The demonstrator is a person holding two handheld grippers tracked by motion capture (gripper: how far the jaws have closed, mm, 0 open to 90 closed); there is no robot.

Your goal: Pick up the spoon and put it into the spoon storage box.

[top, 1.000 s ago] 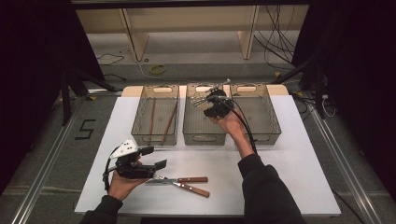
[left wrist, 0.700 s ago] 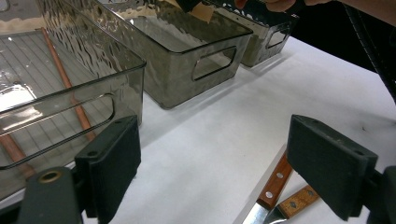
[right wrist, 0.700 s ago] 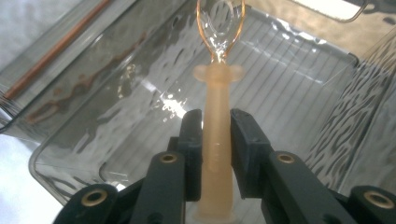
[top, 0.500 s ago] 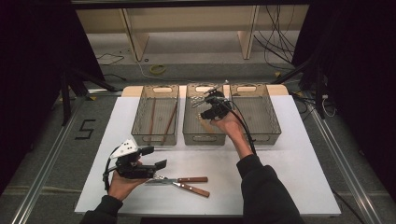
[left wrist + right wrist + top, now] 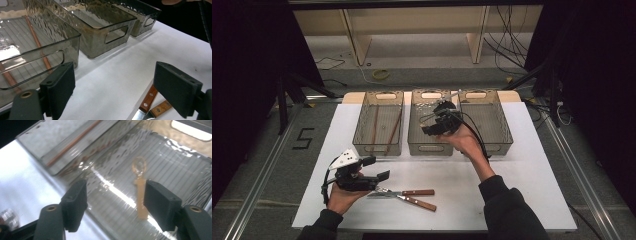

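A small translucent amber spoon [image 5: 140, 192] lies flat on the ribbed floor of the middle bin [image 5: 418, 146], bowl end pointing to the far wall, handle toward the near side. The right gripper [image 5: 438, 120] hangs over that bin w/ jaws spread wide; they've just been opening, and the spoon sits below the gap, nearer one jaw, not touched by either pad, so it's released. Left of it is the left bin [image 5: 360, 143], w/ two long reddish-brown sticks [image 5: 374, 127] lying lengthwise inside; right of it the right bin [image 5: 506, 135], contents can't be made out. All 3 bins are smoky clear plastic w/ handle cut-outs, side by side at the far end of the white table [image 5: 512, 195]. Near left, the left gripper [image 5: 379, 172] is held low over the tabletop, jaws apart w/ nothing between the pads. Just right of its tips lie two knives [image 5: 412, 196] w/ riveted wooden handles, blades crossing toward the gripper, handles fanning to the right; in the left gripper view the handles show close by one jaw, not touching it.
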